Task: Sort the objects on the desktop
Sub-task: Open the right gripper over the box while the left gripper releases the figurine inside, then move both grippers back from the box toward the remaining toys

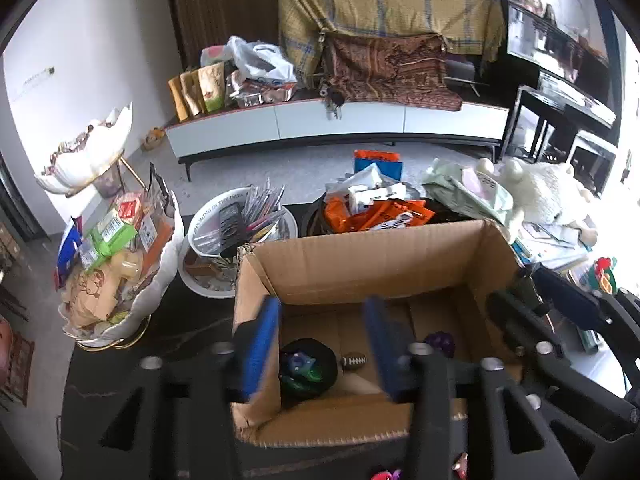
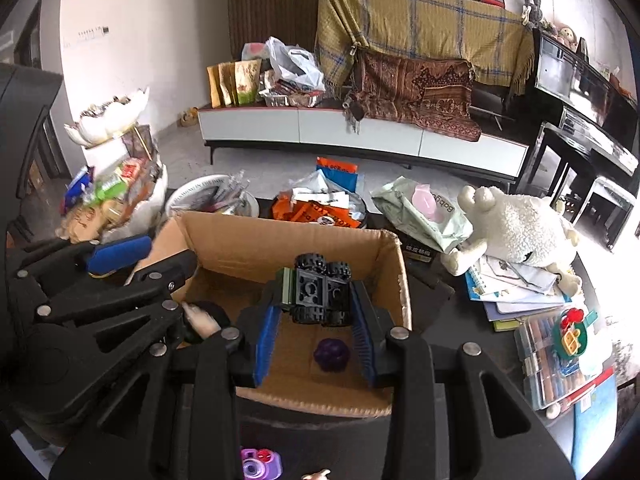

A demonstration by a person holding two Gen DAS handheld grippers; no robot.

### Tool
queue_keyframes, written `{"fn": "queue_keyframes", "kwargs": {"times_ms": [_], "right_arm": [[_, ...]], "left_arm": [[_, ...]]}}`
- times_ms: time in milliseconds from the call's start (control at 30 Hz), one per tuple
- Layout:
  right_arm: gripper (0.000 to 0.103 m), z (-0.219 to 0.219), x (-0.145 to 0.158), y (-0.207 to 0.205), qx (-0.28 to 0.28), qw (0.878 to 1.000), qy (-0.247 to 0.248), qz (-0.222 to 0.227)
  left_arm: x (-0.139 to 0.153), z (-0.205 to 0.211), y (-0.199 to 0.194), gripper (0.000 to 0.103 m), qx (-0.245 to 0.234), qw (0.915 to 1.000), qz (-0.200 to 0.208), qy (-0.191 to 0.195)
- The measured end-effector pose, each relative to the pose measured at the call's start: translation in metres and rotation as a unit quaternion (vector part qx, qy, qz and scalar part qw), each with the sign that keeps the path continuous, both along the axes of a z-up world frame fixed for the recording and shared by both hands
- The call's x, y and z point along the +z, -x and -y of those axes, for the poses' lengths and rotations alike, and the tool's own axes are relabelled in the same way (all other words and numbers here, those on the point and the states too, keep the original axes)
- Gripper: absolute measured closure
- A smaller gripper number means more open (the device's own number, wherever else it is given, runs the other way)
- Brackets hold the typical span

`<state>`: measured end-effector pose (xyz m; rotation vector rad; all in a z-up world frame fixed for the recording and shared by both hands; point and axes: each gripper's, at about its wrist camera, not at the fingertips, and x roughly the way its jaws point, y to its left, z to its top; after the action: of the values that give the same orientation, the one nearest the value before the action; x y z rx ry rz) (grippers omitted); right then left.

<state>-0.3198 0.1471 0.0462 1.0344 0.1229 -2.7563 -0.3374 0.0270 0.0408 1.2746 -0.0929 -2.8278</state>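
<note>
An open cardboard box (image 1: 360, 264) stands on the dark table. My left gripper (image 1: 320, 344) hangs open over its left side, with nothing between its blue pads (image 1: 260, 340). Below it in the box lie a dark round toy with green and blue parts (image 1: 308, 368) and a tiny brown football (image 1: 354, 361). My right gripper (image 2: 316, 320) is shut on a black brick-built toy car with knobbly wheels (image 2: 320, 292), held above the box (image 2: 280, 240). A purple ball (image 2: 331, 354) rests on the box floor under it. The left gripper (image 2: 156, 258) shows at the left of the right wrist view.
Behind the box are a shell-shaped bowl of snacks (image 1: 120, 264), a white tub of pens (image 1: 240, 232) and a dark bowl of orange packets (image 1: 372, 208). To the right lie a wipes pack (image 2: 424, 208), a plush sheep (image 2: 516, 232) on books and a clear case (image 2: 556, 360). A small purple toy (image 2: 260, 464) sits at the front edge.
</note>
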Motion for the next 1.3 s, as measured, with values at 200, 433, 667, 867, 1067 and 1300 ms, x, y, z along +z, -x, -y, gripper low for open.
{"fn": "queue_keyframes", "kwargs": {"times_ms": [200, 433, 667, 867, 1067, 1300], "right_arm": [[0.027, -0.015, 0.001, 0.001, -0.037, 0.999, 0.01, -0.003], [0.021, -0.014, 0.016, -0.025, -0.026, 0.999, 0.021, -0.021], [0.019, -0.012, 0.031, -0.054, -0.024, 0.999, 0.024, -0.038], [0.016, -0.012, 0.04, -0.077, -0.027, 0.998, 0.026, -0.049], [0.016, -0.015, 0.042, -0.099, -0.027, 0.998, 0.03, -0.051], [0.016, -0.015, 0.044, -0.123, -0.029, 0.998, 0.03, -0.054]], "left_arm": [[0.002, 0.022, -0.006, 0.019, 0.028, 0.9991, 0.0, -0.032], [0.015, 0.027, -0.036, 0.016, 0.039, 0.9988, -0.024, -0.017], [0.034, 0.031, -0.069, 0.015, 0.053, 0.9972, -0.05, -0.017], [0.04, 0.031, -0.094, 0.016, 0.056, 0.9968, -0.055, -0.016], [0.045, 0.027, -0.116, 0.016, 0.058, 0.996, -0.068, 0.003], [0.046, 0.028, -0.138, 0.015, 0.055, 0.9963, -0.066, -0.002]]}}
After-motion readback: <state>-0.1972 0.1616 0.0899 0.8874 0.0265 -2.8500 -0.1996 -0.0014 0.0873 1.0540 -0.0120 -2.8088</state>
